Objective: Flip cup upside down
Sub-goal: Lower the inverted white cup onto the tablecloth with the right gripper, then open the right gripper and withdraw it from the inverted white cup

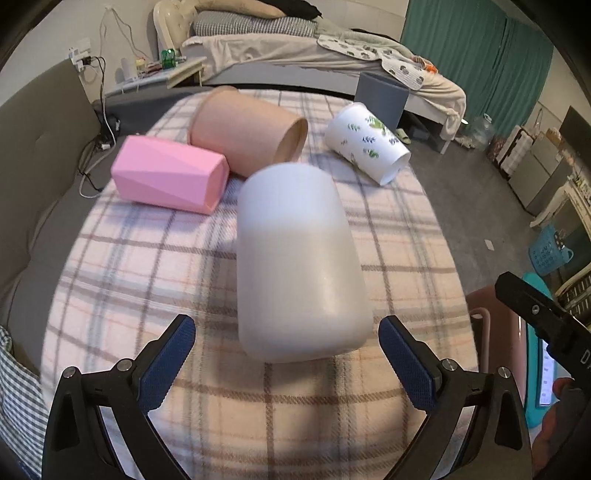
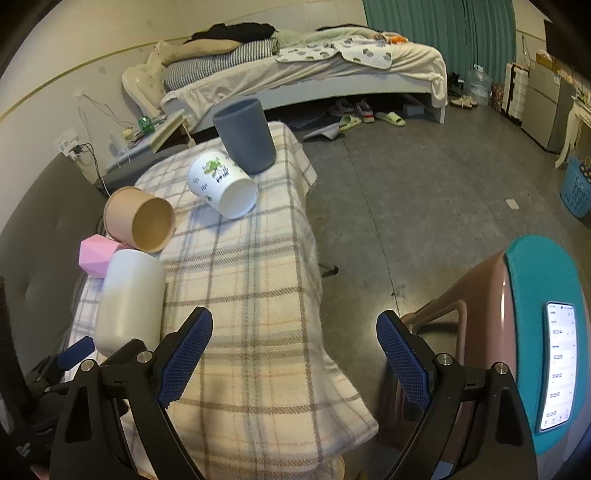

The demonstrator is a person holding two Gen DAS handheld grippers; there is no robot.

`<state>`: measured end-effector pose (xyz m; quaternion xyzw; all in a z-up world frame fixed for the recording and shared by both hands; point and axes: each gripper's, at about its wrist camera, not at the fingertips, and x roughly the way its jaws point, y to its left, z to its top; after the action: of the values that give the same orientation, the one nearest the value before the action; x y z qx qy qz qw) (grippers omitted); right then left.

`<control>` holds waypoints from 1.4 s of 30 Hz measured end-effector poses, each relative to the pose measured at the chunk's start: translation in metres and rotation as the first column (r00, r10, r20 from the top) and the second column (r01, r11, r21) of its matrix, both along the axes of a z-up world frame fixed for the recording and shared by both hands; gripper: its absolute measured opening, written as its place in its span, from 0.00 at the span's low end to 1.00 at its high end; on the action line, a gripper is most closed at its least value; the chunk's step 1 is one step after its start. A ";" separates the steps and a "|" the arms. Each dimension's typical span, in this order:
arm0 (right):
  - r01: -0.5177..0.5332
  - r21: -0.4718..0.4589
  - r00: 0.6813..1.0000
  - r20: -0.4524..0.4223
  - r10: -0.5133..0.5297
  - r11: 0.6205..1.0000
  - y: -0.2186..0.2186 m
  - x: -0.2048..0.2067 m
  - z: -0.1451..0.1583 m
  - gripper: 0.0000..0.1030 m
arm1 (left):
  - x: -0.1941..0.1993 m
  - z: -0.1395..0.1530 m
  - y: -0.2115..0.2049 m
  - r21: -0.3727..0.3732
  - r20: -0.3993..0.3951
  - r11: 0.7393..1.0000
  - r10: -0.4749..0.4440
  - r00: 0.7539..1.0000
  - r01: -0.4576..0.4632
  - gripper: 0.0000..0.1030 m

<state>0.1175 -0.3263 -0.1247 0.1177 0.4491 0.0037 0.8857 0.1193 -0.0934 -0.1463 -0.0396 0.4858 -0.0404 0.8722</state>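
An unmade bed (image 2: 295, 70) stands before teal curtains (image 2: 436, 33).

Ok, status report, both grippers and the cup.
Left gripper open, lined up on frosted white cup. Right gripper open, empty. Pink cup and tan cup lie close behind.

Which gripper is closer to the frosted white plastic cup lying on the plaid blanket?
Left. The left gripper is open right behind the frosted white plastic cup, jaws flanking its base. The right gripper is open, off to the cup's right.

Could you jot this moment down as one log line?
left gripper: open, facing white cup | white cup: lying on side | right gripper: open, empty
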 end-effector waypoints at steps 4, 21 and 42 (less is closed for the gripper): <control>-0.011 0.000 1.000 -0.013 0.011 1.000 0.005 0.005 -0.008 0.88 | 0.000 -0.002 0.001 -0.036 -0.017 0.998 -0.048 0.999 0.048 0.72; 0.002 0.020 1.000 0.004 -0.002 1.000 0.016 -0.005 0.002 0.88 | 0.004 0.057 0.011 0.087 0.020 0.991 -0.101 0.995 0.099 0.70; 0.003 0.012 1.000 0.012 -0.003 1.000 0.022 -0.012 0.012 0.88 | 0.001 0.061 0.024 0.061 0.034 0.992 -0.111 0.993 0.109 0.78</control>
<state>0.1054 -0.3038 -0.1125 0.1236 0.4436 0.0057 0.8877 0.1199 -0.0698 -0.0854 0.0137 0.4718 -0.0751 0.8784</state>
